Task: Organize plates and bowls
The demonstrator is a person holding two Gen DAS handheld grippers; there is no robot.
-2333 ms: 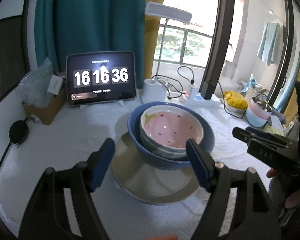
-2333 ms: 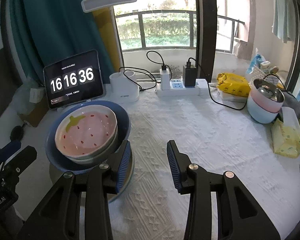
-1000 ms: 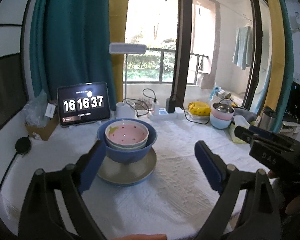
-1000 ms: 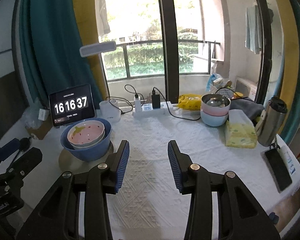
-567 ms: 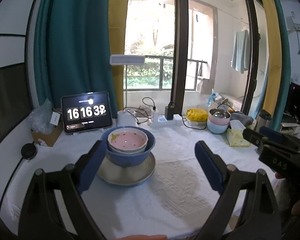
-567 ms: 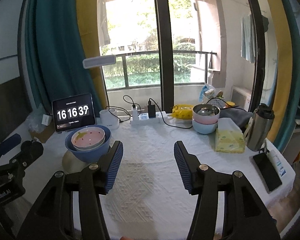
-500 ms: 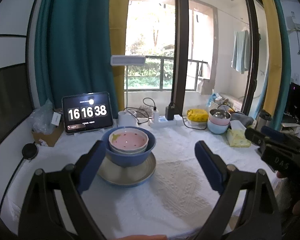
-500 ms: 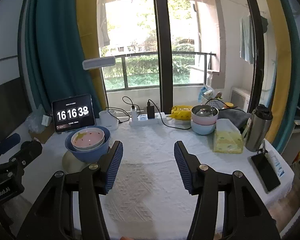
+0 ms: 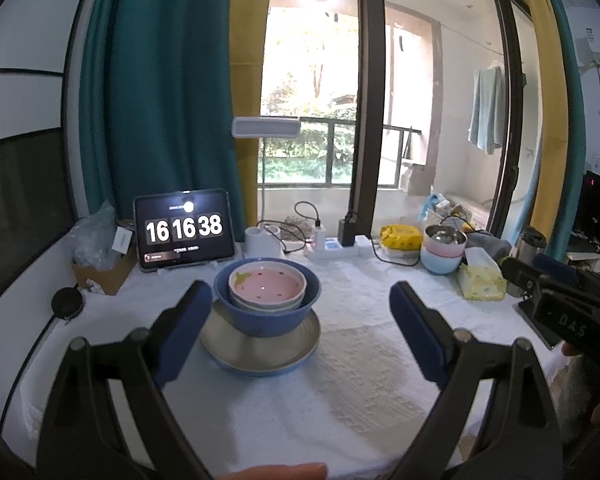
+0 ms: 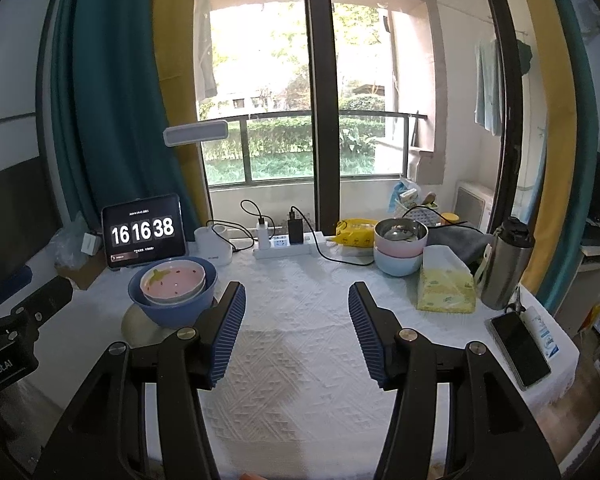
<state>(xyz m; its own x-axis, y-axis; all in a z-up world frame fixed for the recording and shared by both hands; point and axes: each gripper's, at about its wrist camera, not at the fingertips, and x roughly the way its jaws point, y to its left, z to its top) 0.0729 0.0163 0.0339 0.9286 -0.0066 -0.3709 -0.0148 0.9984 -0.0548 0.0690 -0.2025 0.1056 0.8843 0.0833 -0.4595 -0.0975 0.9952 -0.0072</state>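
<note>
A pink strawberry-pattern bowl (image 9: 266, 285) sits nested in a blue bowl (image 9: 266, 316), which stands on a beige plate (image 9: 260, 350) on the white tablecloth. The same stack shows at the left of the right wrist view, with the pink bowl (image 10: 172, 279), blue bowl (image 10: 172, 310) and plate (image 10: 138, 326). My left gripper (image 9: 300, 328) is open and empty, held back from the stack and above the table. My right gripper (image 10: 296, 332) is open and empty over the table's middle, to the right of the stack.
A tablet clock (image 9: 185, 235) stands behind the stack. A power strip (image 10: 288, 246) with cables, a white cup (image 10: 213, 249), stacked pastel bowls (image 10: 399, 252), a tissue pack (image 10: 446, 286), a steel flask (image 10: 504, 264) and a phone (image 10: 520, 344) lie toward the back and right.
Both grippers have pulled back and up from the stacked bowls, which now look smaller. The right gripper's jaws have opened wider. The stack has not moved.
</note>
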